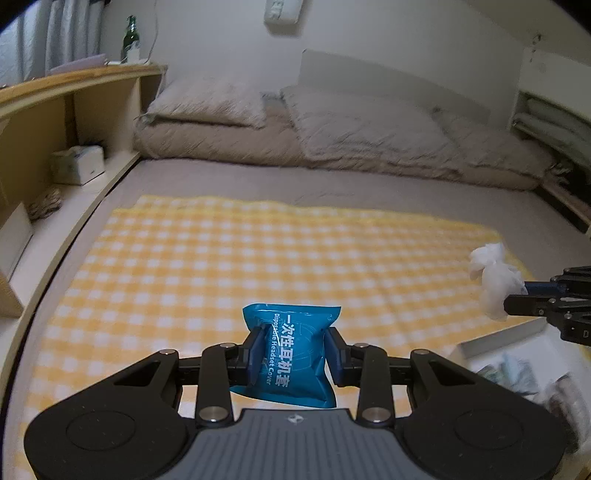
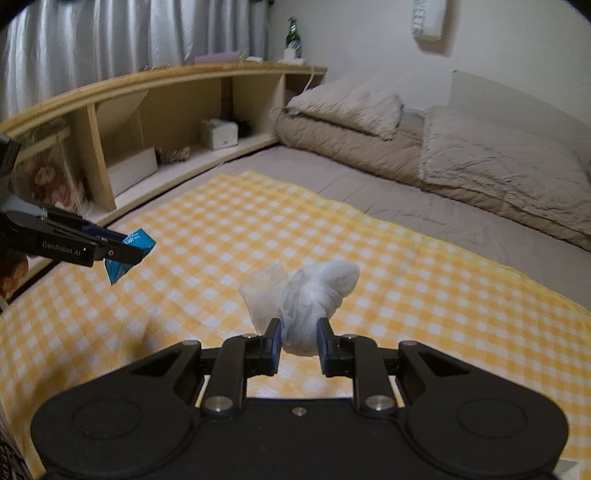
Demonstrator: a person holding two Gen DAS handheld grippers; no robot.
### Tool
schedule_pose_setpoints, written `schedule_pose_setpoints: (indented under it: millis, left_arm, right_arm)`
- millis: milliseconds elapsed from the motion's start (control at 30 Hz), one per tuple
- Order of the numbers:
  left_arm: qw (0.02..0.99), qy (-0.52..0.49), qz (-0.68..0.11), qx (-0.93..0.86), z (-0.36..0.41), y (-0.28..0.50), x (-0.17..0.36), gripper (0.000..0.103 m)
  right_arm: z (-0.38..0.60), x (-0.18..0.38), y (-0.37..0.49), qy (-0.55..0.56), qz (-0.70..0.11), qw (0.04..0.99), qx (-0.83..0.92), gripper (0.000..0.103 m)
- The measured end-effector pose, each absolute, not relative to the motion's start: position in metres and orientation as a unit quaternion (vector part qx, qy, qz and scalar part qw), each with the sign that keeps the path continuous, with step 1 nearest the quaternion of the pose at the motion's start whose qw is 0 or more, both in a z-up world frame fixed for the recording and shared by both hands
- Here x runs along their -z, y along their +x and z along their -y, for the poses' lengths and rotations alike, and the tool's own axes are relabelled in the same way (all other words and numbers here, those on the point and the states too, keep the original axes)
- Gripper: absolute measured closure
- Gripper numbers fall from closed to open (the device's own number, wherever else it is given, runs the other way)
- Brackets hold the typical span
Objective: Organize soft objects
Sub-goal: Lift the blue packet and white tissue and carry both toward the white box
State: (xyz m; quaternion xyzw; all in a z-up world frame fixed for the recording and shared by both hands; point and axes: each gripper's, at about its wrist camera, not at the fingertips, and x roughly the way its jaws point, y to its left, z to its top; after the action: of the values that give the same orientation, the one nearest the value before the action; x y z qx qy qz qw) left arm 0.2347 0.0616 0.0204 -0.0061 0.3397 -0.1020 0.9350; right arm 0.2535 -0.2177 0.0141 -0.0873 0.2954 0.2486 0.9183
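Cloth (image 1: pixel 258 258) on bed (image 1: pixel 332 181) (pillows (image 1: pixel 362 125) behind)

Blue packet (image 1: pixel 291 354) reads "Disposable Headset Cover"; left gripper (image 2: pixel 125 251) reads "GenRobot.AI".

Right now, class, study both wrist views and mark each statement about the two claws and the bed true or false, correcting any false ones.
1. The left claw grips a blue packet. True.
2. The right claw is open and holds nothing. False: it is shut on a white bundle.
3. A yellow checked cloth covers part of the bed. True.
4. The green bottle lies on the cloth. False: it stands on the wooden shelf.
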Motion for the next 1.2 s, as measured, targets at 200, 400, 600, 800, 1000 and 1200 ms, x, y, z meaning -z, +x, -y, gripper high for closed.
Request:
schedule_pose_setpoints:
  millis: [200, 400, 600, 800, 1000, 1200]
  left_arm:
    - [0.940, -0.014, -0.316, 0.132, -0.031, 0.229, -0.029, 0.066]
    - [0.937, -0.026, -0.306, 0.167, -0.001, 0.229, -0.034, 0.066]
    - [0.928, -0.033, -0.307, 0.209, 0.039, 0.223, -0.035, 0.066]
    - [0.912, -0.037, -0.322, 0.253, 0.092, 0.220, -0.028, 0.066]
    - [0.898, -0.027, -0.334, 0.285, 0.150, 0.224, -0.016, 0.066]
    - [0.883, -0.033, -0.356, 0.305, 0.202, 0.233, 0.003, 0.066]
  right_arm:
    - [0.254, -0.028, 0.239, -0.081, -0.281, 0.930, -0.223, 0.082]
    - [0.294, -0.037, 0.228, -0.073, -0.278, 0.939, -0.190, 0.082]
    - [0.337, -0.037, 0.215, -0.079, -0.286, 0.940, -0.169, 0.082]
    - [0.377, -0.026, 0.209, -0.094, -0.306, 0.937, -0.140, 0.082]
    - [0.405, -0.011, 0.210, -0.121, -0.339, 0.925, -0.123, 0.082]
    - [0.425, 0.008, 0.214, -0.163, -0.374, 0.906, -0.115, 0.082]
